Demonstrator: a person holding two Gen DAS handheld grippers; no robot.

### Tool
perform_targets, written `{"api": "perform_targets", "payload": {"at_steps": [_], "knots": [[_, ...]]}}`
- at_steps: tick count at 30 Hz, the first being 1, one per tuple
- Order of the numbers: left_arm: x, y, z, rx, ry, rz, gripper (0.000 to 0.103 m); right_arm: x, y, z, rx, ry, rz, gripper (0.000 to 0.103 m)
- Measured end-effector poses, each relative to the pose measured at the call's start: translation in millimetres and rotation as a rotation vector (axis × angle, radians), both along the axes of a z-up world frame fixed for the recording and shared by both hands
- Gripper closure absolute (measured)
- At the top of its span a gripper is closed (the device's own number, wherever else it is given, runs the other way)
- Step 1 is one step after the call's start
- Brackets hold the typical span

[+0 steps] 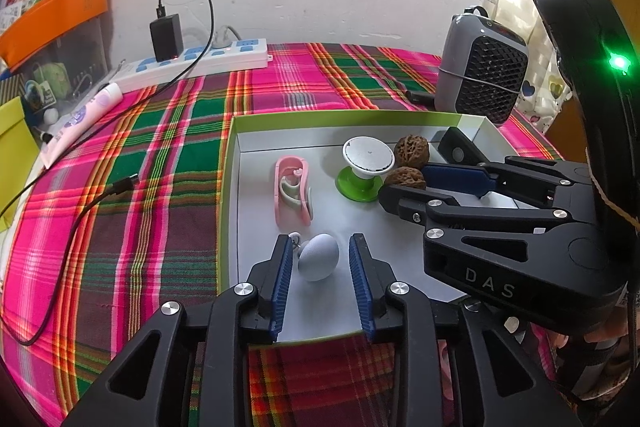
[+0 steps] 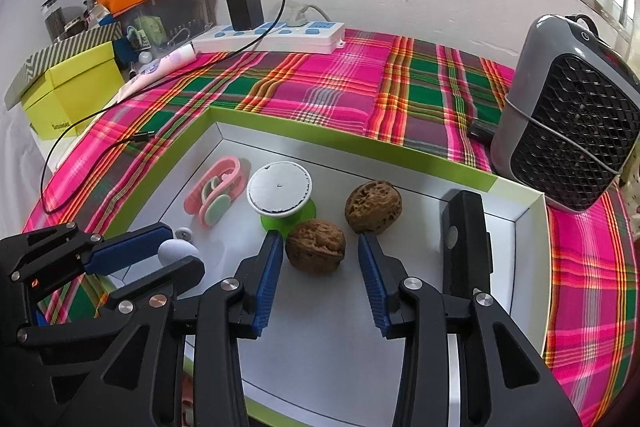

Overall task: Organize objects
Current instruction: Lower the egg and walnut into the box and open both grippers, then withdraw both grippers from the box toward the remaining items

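Left wrist view: grey egg-shaped object [image 1: 319, 257] lying in the green-rimmed tray [image 1: 230, 163], near its front edge, framed by the left gripper [image 1: 318, 267], spread wide with neither pad touching. Small white ring piece [image 1: 296, 239] just beside the egg, close to the left pad.

Right wrist view: nearer walnut [image 2: 315, 245] resting on the tray floor between the fingers of the right gripper [image 2: 318, 259], likewise parted; left pad very near the shell, contact not clear, right pad apart. Second walnut [image 2: 373, 207] just behind, toward the tray's far wall. Green-and-white stand [image 2: 280, 197] close by the left fingertip, pink clip [image 2: 216, 193] toward the far left corner, black device [image 2: 466, 235] along the right wall.

Likely step: closing on both items for sorting. For a good grasp: centre each rounded body between the pads before squeezing, since egg and nut both look apt to roll or squirt out under an off-centre pinch. Worth keeping the ring piece outside the left pad, and the stand and second walnut outside the right pads. Slow closure, pads low near the widest part, then a straight lift clear of the tray rim.

Beyond the tray: plaid cloth [image 1: 160, 147] on the desk, power strip [image 1: 200, 61] at the back edge, grey fan heater [image 2: 568, 131] at the right.
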State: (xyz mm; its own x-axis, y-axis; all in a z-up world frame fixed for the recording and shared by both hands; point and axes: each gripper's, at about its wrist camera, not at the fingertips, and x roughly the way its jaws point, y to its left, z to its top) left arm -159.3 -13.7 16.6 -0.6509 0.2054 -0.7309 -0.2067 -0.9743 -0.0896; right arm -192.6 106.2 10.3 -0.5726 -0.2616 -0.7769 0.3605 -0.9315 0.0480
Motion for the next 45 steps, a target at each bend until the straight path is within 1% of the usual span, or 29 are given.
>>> {"api": "perform_targets", "payload": {"at_steps": [5,7,11,29,45], "knots": [[3,1,3,-0.009,0.005,0.006,0.073,1,2,2,-0.003,0.003,-0.003,0.062],[5,1,4,-0.021,0.016,0.008,0.07,1,2,2,-0.004,0.003,-0.006,0.062],[8,0,5,-0.034,0.021,0.021,0.07,2,3,1,-0.002,0.002,-0.009,0.062],[13,-4,10,-0.038,0.04,0.043,0.068,7,2,7,-0.009,0.02,-0.009,0.062],[47,-16,29,-0.015,0.075,0.063,0.066,38,5,25,-0.03,0.063,-0.014,0.062]]}}
